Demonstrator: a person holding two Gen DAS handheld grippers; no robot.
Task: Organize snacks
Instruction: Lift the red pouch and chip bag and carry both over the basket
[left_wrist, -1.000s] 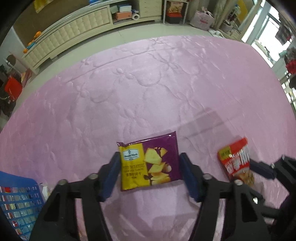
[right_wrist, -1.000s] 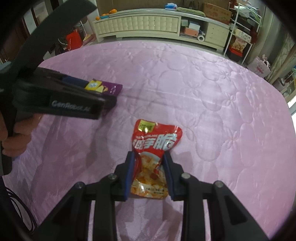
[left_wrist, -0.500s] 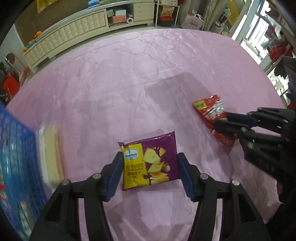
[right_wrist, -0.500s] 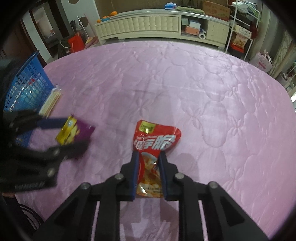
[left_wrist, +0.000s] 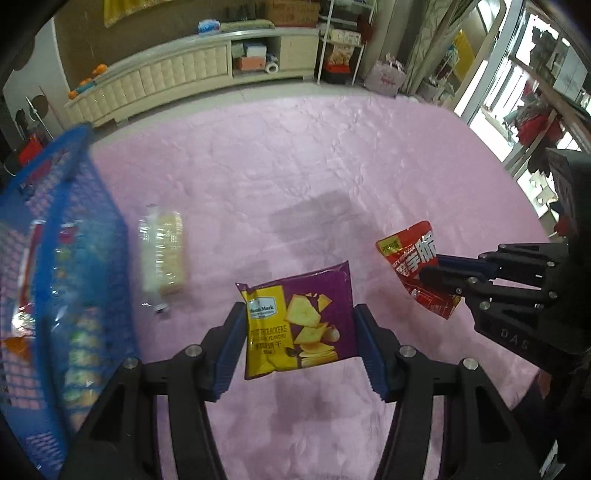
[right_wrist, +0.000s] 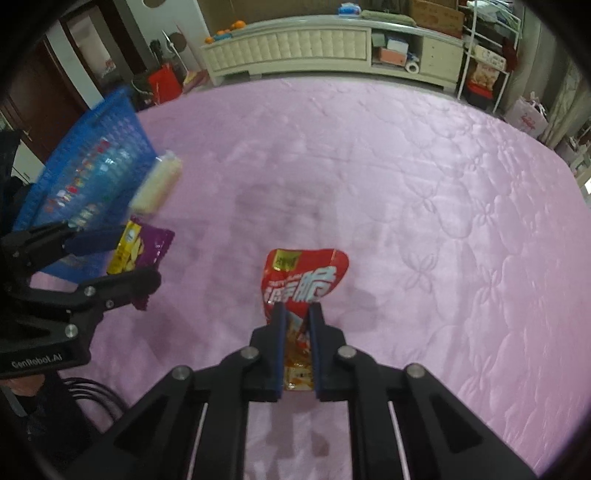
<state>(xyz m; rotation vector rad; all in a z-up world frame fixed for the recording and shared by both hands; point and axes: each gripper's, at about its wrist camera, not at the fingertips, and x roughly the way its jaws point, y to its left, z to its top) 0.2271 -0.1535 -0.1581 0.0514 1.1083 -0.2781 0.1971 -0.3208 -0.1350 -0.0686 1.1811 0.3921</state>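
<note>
My left gripper (left_wrist: 299, 332) is shut on a purple and yellow cracker bag (left_wrist: 301, 321) and holds it in the air above the pink quilt (left_wrist: 332, 166). My right gripper (right_wrist: 297, 321) is shut on a red snack bag (right_wrist: 304, 280), also lifted off the quilt. The red bag shows in the left wrist view (left_wrist: 417, 266) at the right, the purple bag in the right wrist view (right_wrist: 142, 251) at the left. A blue mesh basket (left_wrist: 74, 258) holding several snacks stands at the left.
A clear pack of pale biscuits (left_wrist: 162, 254) lies on the quilt beside the basket; it also shows in the right wrist view (right_wrist: 157, 184). A cream cabinet (right_wrist: 314, 48) and shelves stand beyond the quilt's far edge.
Both grippers have lifted their bags off the quilt and swung left toward the blue basket, which has come into view with the biscuit pack. The right jaws closed tighter on the red bag.
</note>
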